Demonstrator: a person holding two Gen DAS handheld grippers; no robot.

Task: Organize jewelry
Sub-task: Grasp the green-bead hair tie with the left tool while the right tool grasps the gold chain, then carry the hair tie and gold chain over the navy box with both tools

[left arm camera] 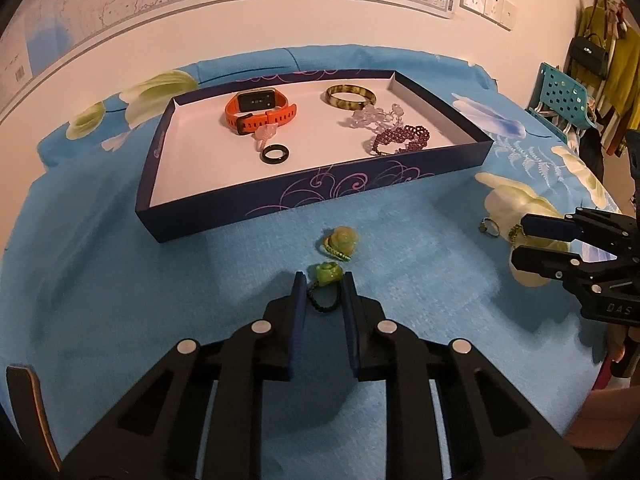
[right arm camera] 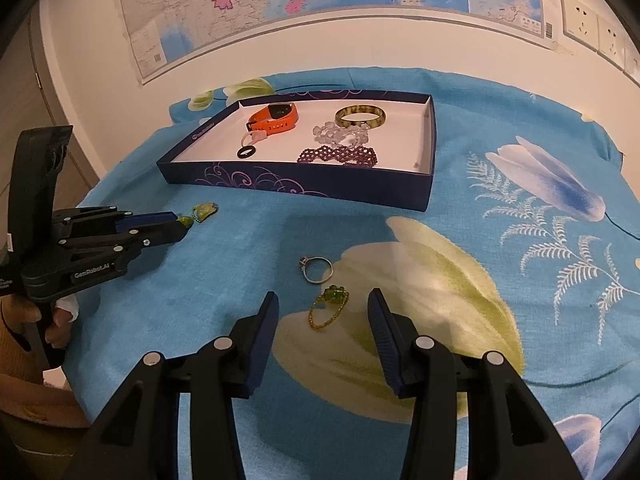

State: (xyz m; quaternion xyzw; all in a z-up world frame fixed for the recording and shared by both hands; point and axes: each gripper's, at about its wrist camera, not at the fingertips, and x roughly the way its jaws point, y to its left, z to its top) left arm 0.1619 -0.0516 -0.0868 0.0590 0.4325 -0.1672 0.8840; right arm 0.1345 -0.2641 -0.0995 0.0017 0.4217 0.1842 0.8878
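At the far left, the left tool (left arm camera: 324, 277) points steeply down at the cloth-covered tabletop (left arm camera: 120, 280), and the move turns on what sits in its gap: a small ring with a green bead (left arm camera: 322, 298) lies straight ahead between the two fingers. Its dark beaded loop runs back along the line of the tool, and the bead is at the very tips. The pads look to meet the loop on both sides, so I judge the tool clamped on it, with the ring resting on the cloth. Just beyond it lies a second, paler green ring (left arm camera: 340, 242), apart from the tool, and farther on stands the dark blue box (left arm camera: 240, 204), which already holds a watch, a bangle and beaded bracelets. To the right, the right tool (right arm camera: 324, 295) stands well apart and touches nothing. A gold-chain ring with a green cluster (right arm camera: 320, 322) lies loose between its fingers, and a silver ring (right arm camera: 316, 270) lies just ahead.
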